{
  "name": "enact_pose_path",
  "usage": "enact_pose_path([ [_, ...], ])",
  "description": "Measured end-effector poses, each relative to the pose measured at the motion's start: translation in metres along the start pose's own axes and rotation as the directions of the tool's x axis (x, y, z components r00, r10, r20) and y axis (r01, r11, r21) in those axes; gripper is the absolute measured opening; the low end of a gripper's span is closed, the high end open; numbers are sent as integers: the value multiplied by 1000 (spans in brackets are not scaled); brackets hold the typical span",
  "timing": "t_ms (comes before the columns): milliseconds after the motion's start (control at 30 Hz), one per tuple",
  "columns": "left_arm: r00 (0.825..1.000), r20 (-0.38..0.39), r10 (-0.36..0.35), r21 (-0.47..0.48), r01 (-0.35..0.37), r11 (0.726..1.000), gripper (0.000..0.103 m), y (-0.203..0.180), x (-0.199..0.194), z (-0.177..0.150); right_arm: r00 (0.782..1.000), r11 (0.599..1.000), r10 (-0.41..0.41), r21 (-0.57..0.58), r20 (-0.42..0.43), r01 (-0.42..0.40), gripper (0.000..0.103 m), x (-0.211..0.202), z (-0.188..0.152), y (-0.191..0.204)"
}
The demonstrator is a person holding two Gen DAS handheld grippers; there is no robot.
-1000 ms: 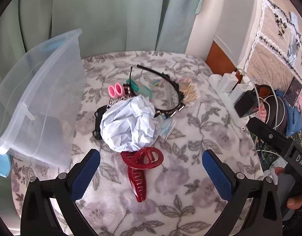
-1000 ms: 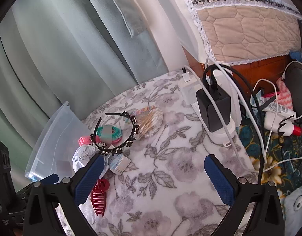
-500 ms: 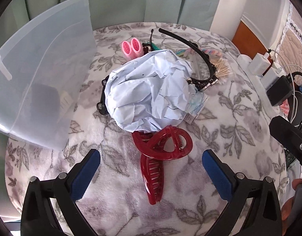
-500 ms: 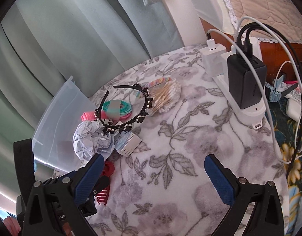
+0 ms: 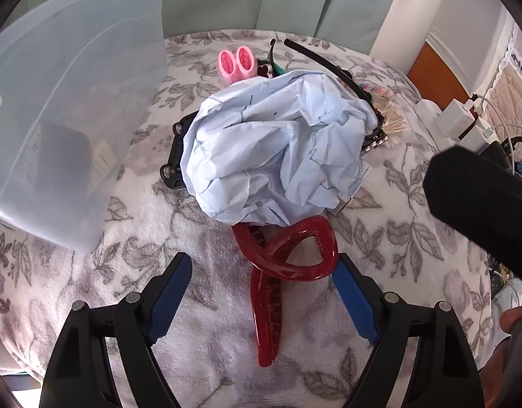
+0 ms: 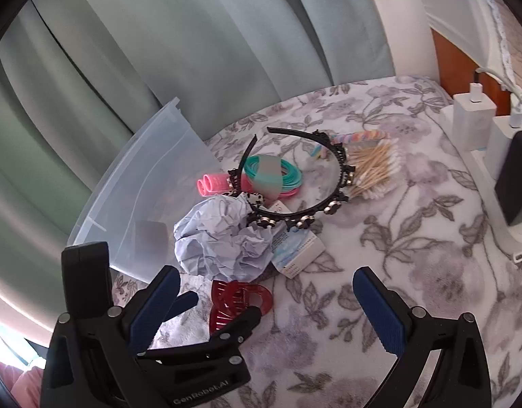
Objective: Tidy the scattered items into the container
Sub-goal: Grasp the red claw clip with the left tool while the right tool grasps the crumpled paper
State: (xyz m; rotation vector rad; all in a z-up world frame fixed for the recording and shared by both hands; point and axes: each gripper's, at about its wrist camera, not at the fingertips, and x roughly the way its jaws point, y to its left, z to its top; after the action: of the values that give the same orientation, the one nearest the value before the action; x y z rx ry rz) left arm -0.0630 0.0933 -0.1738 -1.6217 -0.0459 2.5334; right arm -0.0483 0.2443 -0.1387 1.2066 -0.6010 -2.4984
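The left gripper point(image 5: 262, 294) is low over the flowered blanket point(image 5: 390, 238), its jaws spread wide on either side of the red hair claw point(image 5: 278, 268), whose long end lies between the blue pads without touching either. The claw's looped end rests against the near edge of a crumpled ball of pale blue paper point(image 5: 278, 149), which sits in the middle of the pile. To the left of the paper stands the clear plastic container point(image 5: 74, 108), tilted with its open side towards the items; something dark shows dimly through its wall. At the far side of the paper lie two pink hair rollers point(image 5: 235, 63), side by side, and a black headband point(image 5: 332, 68) curves round the paper's far right. In the right wrist view the right gripper point(image 6: 264, 306) hangs above the near right of the blanket, its jaws also spread and holding nothing. That view shows the headband's studded rim resting on the paper, teal hair ties point(image 6: 274, 173) inside its arc, a heap of cotton swabs point(image 6: 373, 170) just to its right, and a small printed packet point(image 6: 296, 248) touching the paper's right side. White chargers point(image 6: 475, 115) stand at the far right edge.
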Motion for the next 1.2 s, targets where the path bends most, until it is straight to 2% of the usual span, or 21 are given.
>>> enact_pose_path([
  [67,1000,-5,-25,-24,25,999,85,5,1,-1,1000,1000,19,-3,-18,-19,100,5,3,1],
  [233,999,16,-42,-50,42,998,85,11,-5,-3,997,998,57,-7,-52,-57,88,21,10,6],
  [367,998,4,-69,-75,69,995,85,16,-4,-5,994,997,76,9,-77,-76,82,32,15,9],
  [567,993,-10,-115,-103,113,988,85,21,1,-8,990,996,91,8,-106,-91,67,50,21,15],
  [633,993,-10,-120,-108,118,987,84,21,1,-8,989,996,90,17,-116,-88,55,55,22,13],
  [700,992,-8,-129,-101,128,987,80,19,1,-8,986,993,118,36,-116,-114,52,58,23,11],
  [867,987,-22,-160,-71,158,985,62,11,3,-9,986,992,126,14,-110,-125,43,58,24,17],
  [900,986,-25,-165,-70,163,984,61,10,4,-8,984,990,139,13,-107,-138,28,58,24,18],
  [1200,984,-23,-175,-112,171,979,61,9,5,-2,985,989,149,17,-92,-148,26,53,24,20],
])
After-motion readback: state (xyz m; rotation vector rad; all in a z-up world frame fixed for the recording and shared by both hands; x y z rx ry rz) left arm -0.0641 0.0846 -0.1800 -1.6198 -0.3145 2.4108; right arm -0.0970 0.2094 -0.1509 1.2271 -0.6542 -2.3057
